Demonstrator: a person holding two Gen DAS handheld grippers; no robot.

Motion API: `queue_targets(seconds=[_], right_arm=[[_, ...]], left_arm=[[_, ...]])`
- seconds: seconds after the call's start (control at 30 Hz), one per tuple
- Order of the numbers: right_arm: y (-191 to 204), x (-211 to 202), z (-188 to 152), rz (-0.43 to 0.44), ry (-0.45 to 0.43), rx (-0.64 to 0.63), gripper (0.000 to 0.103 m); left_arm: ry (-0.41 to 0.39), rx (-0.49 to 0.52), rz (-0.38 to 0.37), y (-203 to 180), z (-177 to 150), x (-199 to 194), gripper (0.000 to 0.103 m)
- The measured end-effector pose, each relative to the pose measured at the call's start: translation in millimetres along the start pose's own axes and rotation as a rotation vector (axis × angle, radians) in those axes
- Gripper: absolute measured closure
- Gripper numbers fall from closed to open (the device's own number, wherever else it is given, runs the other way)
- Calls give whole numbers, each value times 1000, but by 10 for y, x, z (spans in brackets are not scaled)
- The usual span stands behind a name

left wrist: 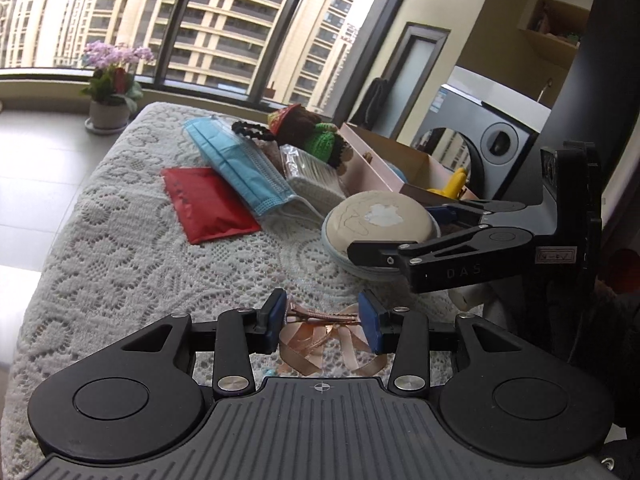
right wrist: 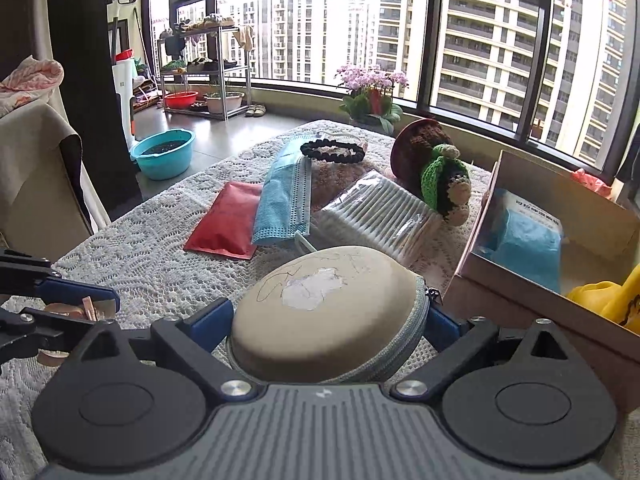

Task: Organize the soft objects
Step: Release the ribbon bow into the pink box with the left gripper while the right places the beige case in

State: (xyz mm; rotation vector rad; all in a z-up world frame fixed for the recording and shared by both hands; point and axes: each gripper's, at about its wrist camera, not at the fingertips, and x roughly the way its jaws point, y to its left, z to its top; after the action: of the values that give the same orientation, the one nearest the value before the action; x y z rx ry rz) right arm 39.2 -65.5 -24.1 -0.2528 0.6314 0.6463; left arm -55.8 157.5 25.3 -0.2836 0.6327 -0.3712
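A rose-gold ribbon bow hair clip [left wrist: 324, 330] lies on the lace-covered table [left wrist: 120, 264]. My left gripper [left wrist: 325, 318] has its blue pads on either side of the clip; they seem to touch its ends. My right gripper [right wrist: 330, 320] has its jaws around a beige zippered round case [right wrist: 324, 316], also seen in the left wrist view [left wrist: 380, 220]. A crocheted doll [right wrist: 440, 176], blue face masks [right wrist: 284, 196], a red pouch [right wrist: 224, 220], a pack of cotton swabs [right wrist: 376, 212] and a black bead bracelet [right wrist: 332, 151] lie farther back.
An open cardboard box [right wrist: 532, 280] stands at the right, holding a blue pack [right wrist: 524, 240] and a yellow toy [right wrist: 608, 296]. A potted pink flower [left wrist: 112, 84] sits by the window. A turquoise basin [right wrist: 164, 152] is on the floor at left.
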Motion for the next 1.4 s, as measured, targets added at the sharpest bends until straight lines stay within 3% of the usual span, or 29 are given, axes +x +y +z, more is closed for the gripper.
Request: queue_targets(seconds=[0.13, 0.27, 0.4, 0.53, 0.63, 0.73, 0.9, 1.1, 1.27, 1.4], right_arm=[[13, -526, -217, -54, -78, -46, 5], [-126, -1039, -502, -112, -121, -5, 5], [-304, -1345, -817, -219, -134, 54, 5], [-466, -1487, -1012, -264, -146, 122, 5], [-538, -1540, -1067, -272, -166, 152, 5], [-568, -1557, -1095, -280, -182, 158, 5], [-668, -1544, -1162, -291, -170, 194, 5], [-874, -1555, -1087, -286, -186, 263, 5], [-1109, -1571, -549, -268, -284, 232, 5], [-1448, -1236, 120, -279, -263, 230, 5]], left_arm=[[36, 65, -80, -265, 10, 96, 59], [39, 90, -156, -505, 177, 230, 59], [5, 136, -184, -775, 598, 469, 59], [-41, 199, -193, -1091, 1150, 871, 59], [-89, 161, -214, -1247, 1491, 1201, 55], [-67, 103, -198, -1314, 1643, 1544, 54], [-73, 57, -120, -1168, 1469, 1718, 54], [-60, -30, -105, -642, 914, 1354, 54], [-48, -33, -92, -365, 481, 1000, 54], [-83, -61, -95, -162, 309, 864, 54]])
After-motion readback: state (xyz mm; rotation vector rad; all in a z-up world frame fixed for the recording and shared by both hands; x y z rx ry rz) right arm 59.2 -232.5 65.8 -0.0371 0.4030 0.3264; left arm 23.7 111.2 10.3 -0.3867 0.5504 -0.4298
